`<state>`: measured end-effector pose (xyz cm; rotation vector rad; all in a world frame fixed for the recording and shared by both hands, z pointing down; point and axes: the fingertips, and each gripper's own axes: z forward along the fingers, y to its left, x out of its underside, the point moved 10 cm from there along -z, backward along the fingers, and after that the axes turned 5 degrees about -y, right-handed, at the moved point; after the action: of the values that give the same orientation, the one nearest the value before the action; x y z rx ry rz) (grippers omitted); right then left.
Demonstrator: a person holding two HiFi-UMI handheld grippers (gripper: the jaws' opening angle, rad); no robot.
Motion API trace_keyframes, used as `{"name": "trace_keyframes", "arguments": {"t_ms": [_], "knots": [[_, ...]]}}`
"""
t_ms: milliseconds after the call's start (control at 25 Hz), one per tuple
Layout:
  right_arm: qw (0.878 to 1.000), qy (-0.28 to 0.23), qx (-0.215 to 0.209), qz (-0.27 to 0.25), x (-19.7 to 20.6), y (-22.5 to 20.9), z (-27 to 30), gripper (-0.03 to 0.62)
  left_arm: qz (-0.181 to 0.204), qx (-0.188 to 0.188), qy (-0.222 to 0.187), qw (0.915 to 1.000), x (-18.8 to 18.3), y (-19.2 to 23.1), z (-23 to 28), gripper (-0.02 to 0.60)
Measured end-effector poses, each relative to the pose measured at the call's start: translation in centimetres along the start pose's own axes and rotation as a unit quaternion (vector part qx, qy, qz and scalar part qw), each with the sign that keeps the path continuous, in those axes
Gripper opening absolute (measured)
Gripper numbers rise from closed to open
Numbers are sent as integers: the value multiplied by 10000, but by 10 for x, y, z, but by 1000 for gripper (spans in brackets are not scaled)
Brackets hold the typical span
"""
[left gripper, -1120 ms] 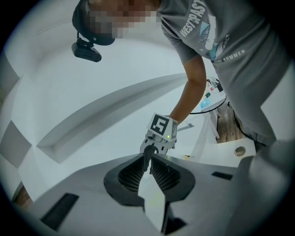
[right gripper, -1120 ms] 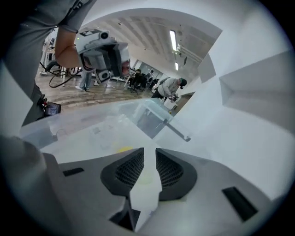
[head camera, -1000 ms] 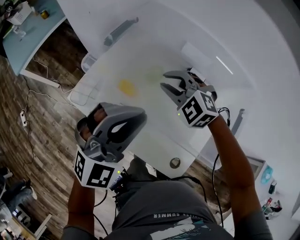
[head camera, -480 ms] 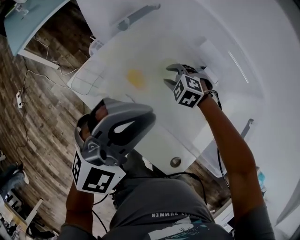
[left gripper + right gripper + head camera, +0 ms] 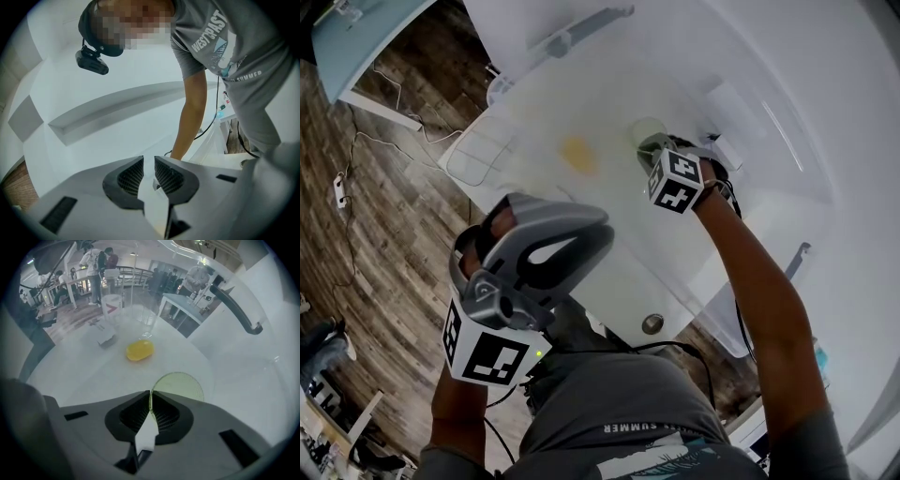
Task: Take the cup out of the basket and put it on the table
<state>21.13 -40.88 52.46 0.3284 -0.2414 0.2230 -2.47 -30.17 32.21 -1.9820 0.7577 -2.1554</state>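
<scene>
Left gripper (image 5: 148, 161) idles, jaws a slim gap apart, nothing in it. Moving across, a yellow lump (image 5: 139, 350) lies just beyond the cup (image 5: 180, 385), which stands on the white floor of what looks like the basket (image 5: 476, 157), though glare blurs its walls. Right gripper (image 5: 150, 398) has just been closing and now pinches the cup's rim. Grasp made, I'd say; lifting out and setting down remain.

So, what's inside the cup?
Nothing shows: the green cup looks empty down to its bottom. The right tongs, which have just been closing, pinch its near rim and cover that part of the inside.
</scene>
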Motion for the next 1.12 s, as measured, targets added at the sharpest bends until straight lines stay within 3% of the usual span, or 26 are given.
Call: {"name": "trace_keyframes", "arguments": {"t_ms": [440, 760, 1120], "knots": [[9905, -914, 1015, -136, -40, 10, -106, 28, 111, 28, -17, 9999, -11, -9, -1, 64], [9691, -1610, 1866, 40, -61, 37, -208, 28, 249, 201, -99, 9994, -27, -24, 0, 64], [9464, -2237, 2325, 134, -68, 99, -305, 29, 522, 291, 35, 9982, -66, -52, -1, 64]]}}
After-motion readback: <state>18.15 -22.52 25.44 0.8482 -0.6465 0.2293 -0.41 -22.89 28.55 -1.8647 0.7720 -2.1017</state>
